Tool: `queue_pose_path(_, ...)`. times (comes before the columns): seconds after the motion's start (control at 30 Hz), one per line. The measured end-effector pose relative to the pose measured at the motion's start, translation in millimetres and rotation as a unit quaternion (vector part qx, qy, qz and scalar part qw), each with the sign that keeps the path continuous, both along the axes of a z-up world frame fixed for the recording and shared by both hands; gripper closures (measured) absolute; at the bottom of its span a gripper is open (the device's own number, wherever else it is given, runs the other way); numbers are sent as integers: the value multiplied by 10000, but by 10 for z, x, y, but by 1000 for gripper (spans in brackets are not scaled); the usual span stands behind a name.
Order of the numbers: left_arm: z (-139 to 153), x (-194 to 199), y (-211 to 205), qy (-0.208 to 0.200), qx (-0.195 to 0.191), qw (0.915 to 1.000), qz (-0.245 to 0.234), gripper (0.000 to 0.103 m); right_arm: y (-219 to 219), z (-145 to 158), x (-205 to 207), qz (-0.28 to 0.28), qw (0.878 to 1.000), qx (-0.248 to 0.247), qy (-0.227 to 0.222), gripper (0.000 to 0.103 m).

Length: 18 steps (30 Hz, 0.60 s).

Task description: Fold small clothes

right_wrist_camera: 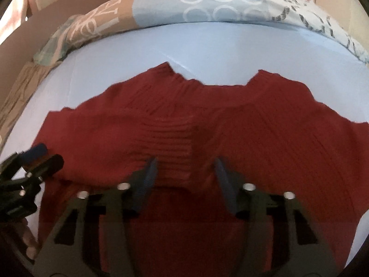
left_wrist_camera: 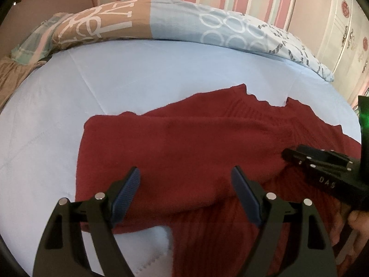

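The left tongs (left_wrist_camera: 184, 180) stand wide open above a folded-over sleeve of the dark red sweater (left_wrist_camera: 184, 138), gripping nothing. The right tongs (right_wrist_camera: 184, 173) are parted, with the ribbed cuff between their pads and no clear pinch. Beyond both, the sweater spreads across the pale blue bed (left_wrist_camera: 138, 69), patterned pillows (left_wrist_camera: 184, 20) farthest.

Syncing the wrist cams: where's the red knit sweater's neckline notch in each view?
Left wrist: the red knit sweater fills centre and right; its neckline notch sits upper right of centre, against the light blue sheet.
Right wrist: notch just above centre, between two raised shoulder points.
Shared landmark: the patterned pillow along the far edge of the bed.
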<state>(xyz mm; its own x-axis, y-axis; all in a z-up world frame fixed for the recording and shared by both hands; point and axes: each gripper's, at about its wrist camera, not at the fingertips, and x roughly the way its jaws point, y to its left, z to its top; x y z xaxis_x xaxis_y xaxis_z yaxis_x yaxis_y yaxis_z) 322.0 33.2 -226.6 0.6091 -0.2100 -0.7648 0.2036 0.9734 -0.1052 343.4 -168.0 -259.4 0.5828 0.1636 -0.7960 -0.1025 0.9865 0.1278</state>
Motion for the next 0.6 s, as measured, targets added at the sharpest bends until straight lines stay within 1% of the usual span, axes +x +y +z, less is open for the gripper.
queue_pose_path(0.03, 2, 1, 1, 5, -4, 10000, 6, 21, 79, 23, -22, 8, 9995, -288, -91, 84)
queue_pose_path(0.07, 4, 1, 3, 0, 3, 10000, 10, 22, 119, 34, -37, 50, 9987, -475, -158, 92)
queue_pose_path(0.1, 6, 1, 3, 2, 7, 10000, 11, 22, 150, 51, -54, 101, 9979, -599, -217, 92)
queue_pose_path(0.17, 14, -3, 7, -5, -2, 10000, 19, 22, 131, 116, -102, 63, 9967, -679, -430, 94)
queue_pose_path(0.27, 32, -5, 0, -54, 16, 10000, 31, 22, 63, 297, -207, -105, 9913, -940, -915, 94)
queue_pose_path(0.33, 61, -6, -3, -114, -2, 9999, 66, 22, -38, 447, -278, -355, 9820, -1312, -1310, 94)
queue_pose_path(0.37, 75, -3, -8, -135, -1, 9999, 71, 21, -97, 498, -295, -491, 9774, -1471, -1436, 95)
queue_pose_path(0.43, 96, 1, -29, -163, -22, 9999, 3, 22, -374, 610, -337, -993, 9672, -1694, -1613, 95)
queue_pose_path(0.5, 105, 2, -75, -196, 62, 9998, -15, 21, -590, 611, -362, -1365, 9606, -1877, -1526, 95)
queue_pose_path(0.53, 111, 3, -105, -221, 101, 9997, -52, 21, -723, 567, -360, -1515, 9595, -1949, -1357, 95)
queue_pose_path(0.6, 132, -5, -148, -253, -22, 9995, -192, 21, -1008, 393, -328, -1719, 9646, -1799, -877, 95)
